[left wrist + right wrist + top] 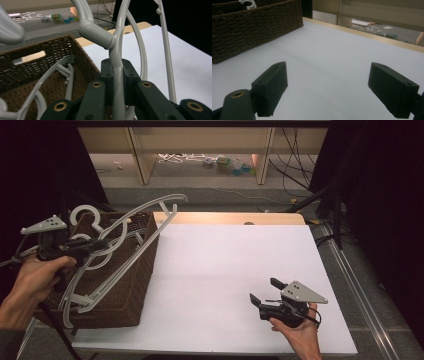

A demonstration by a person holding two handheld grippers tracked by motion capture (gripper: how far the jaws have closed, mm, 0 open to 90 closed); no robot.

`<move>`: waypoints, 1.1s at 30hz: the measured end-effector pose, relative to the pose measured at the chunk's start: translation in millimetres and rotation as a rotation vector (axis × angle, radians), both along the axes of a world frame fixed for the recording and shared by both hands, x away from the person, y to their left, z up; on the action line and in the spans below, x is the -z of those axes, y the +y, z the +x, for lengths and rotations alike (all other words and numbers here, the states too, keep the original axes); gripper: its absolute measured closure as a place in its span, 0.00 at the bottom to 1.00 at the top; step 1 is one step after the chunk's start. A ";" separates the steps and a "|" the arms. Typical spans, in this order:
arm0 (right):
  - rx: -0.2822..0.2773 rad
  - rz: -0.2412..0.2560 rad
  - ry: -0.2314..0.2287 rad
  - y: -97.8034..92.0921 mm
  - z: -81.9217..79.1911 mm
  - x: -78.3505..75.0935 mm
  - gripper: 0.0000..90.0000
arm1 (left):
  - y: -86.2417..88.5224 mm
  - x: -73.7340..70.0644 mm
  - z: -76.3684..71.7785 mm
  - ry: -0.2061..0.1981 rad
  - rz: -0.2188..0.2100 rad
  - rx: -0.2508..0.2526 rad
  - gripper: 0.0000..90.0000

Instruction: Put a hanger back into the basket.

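Two black jaws of the left gripper clamp a grey plastic hanger by its neck above the wicker basket; light, stiff, probably slick. The right gripper idles, jaws apart.

No readable text, label, brand or number is showing anywhere. The grey plastic hangers, the dark brown woven wicker basket and the white tabletop are all showing plain, unmarked surfaces.
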State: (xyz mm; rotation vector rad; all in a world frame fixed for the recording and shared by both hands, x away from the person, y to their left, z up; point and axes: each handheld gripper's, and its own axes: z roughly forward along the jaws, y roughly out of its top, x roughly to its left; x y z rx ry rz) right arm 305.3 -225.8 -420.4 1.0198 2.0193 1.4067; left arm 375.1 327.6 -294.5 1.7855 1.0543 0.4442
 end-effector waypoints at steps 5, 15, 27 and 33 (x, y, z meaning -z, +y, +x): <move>-0.003 -0.020 0.004 -0.2 -0.5 0.1 0.19 | 11.7 -0.6 10.8 -0.007 0.040 -0.044 0.91; -0.006 -0.023 0.009 0.2 -0.3 1.8 0.19 | 36.4 13.8 35.1 0.023 0.113 -0.107 0.91; -0.006 -0.021 0.005 0.4 0.5 2.0 0.19 | 54.1 20.8 54.8 0.030 0.184 -0.152 0.91; -0.009 -0.022 0.018 -0.3 0.1 1.3 0.19 | 58.9 33.7 61.8 0.025 0.226 -0.170 0.91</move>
